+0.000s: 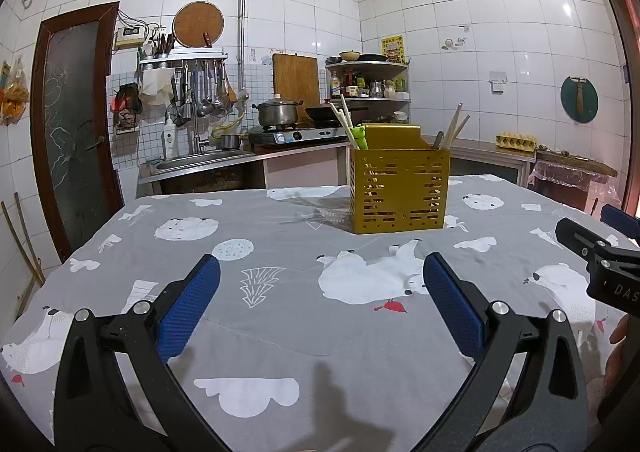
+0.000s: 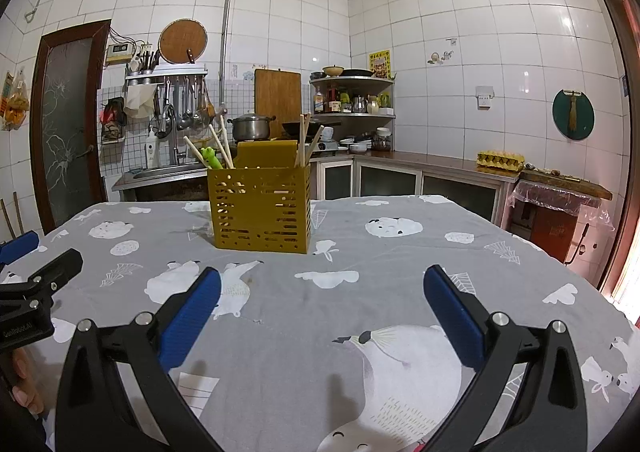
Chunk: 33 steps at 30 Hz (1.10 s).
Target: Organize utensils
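both the left tool (image 1: 322, 272) and the right tool (image 2: 322, 284) hover with blue pads spread wide apart and empty above a counter (image 1: 280, 324) draped in a grey polar-bear cloth. a yellow perforated utensil holder (image 1: 399, 190) stands upright toward the far middle of the counter, well apart from both tools, with pale chopsticks (image 1: 341, 118) and a green-topped utensil (image 1: 359, 135) standing inside.

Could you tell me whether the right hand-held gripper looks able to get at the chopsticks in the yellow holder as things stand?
Probably yes. The right hand-held gripper is open and empty, and only bare tablecloth lies between it and the yellow holder. The chopsticks stick up above its rim.
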### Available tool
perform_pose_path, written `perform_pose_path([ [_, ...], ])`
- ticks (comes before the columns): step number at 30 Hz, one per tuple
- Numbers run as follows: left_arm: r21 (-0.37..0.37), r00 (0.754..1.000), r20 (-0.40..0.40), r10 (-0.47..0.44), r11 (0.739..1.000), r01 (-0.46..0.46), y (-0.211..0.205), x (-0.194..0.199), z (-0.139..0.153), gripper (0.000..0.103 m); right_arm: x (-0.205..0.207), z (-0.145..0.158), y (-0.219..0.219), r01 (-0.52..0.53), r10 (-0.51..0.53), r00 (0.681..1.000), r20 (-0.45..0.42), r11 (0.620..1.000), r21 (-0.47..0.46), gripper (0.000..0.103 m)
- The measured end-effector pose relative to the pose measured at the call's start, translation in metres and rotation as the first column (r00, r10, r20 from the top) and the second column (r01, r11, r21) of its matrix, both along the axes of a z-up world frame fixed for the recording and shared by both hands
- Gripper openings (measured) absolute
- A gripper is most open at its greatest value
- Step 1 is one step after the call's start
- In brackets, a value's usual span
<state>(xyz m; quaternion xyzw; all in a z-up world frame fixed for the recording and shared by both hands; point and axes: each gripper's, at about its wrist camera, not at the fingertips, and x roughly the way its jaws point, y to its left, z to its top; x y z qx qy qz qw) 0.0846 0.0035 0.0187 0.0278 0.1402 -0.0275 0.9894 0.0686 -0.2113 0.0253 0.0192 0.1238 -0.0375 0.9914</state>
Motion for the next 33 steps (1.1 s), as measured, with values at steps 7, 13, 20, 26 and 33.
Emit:
perform_pose_path([
  [7, 0.0, 1.0, -0.001, 0.0, 1.0, 0.0, -0.0004, 0.0003, -0.0001, 0.098, 0.0006, -0.0008, 0.0004, 0.0, 0.0, 1.0, 0.0, 1.0, 0.001, 0.099],
  [13, -0.001, 1.0, -0.001, 0.0, 1.0, 0.0, -0.0005, 0.0005, 0.0, 0.098, 0.0006, -0.0007, 0.0003, 0.0, 0.0, 1.0, -0.001, 1.0, 0.002, 0.099],
  [20, -0.001, 1.0, 0.0, 0.0, 1.0, 0.0, -0.0004, 0.0002, 0.0002, 0.098, 0.0007, -0.0006, 0.0005, 0.0, 0.0, 1.0, -0.001, 1.0, 0.001, 0.099],
  [26, -0.007, 1.0, 0.003, 0.0, 1.0, 0.0, 0.0003, -0.0013, -0.0008, 0.098, 0.0007, -0.0005, 0.0004, 0.0, 0.0, 1.0, -0.001, 1.0, 0.002, 0.099],
  [33, -0.017, 1.0, 0.0, 0.002, 1.0, -0.002, 0.0019, -0.0005, -0.0005, 0.098, 0.001, -0.0006, 0.0004, 0.0, 0.0, 1.0, -0.004, 1.0, 0.002, 0.099],
])
